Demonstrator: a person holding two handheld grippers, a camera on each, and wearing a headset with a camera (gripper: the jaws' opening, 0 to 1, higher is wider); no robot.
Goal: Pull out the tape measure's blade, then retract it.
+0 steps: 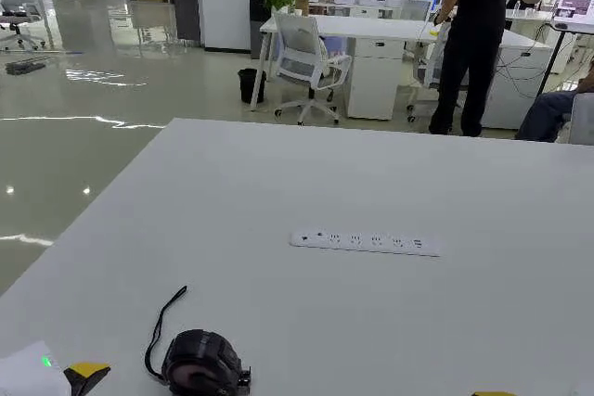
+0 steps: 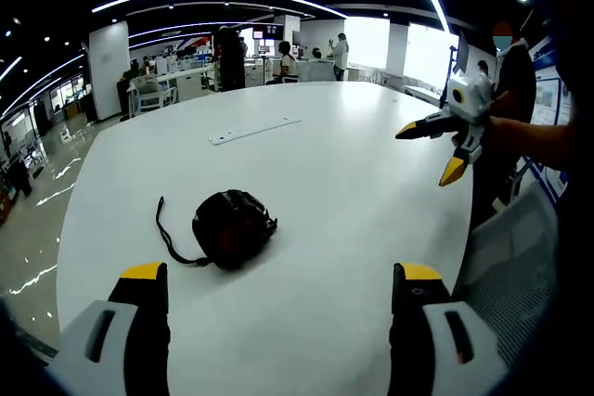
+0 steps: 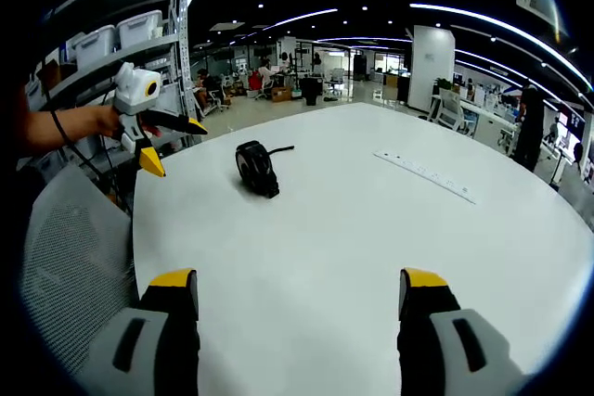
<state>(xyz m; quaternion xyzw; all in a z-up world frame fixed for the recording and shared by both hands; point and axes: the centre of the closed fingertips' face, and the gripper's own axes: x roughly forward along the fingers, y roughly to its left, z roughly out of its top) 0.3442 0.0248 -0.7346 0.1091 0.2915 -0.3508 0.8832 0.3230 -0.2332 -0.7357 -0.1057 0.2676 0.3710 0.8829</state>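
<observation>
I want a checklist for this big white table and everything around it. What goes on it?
Surface: white tabletop, flat and plain.
Job's things: round black tape measure with black strap loop, near the front edge, no blade pulled out.
Clutter: long white power strip, farther back, apart from the tape measure.
Grippers: left gripper and right gripper, both open, touching nothing.
Cables: nothing seen on the table.
Surroundings: shiny floor, white desk, white office chair, standing person in dark clothes.
</observation>
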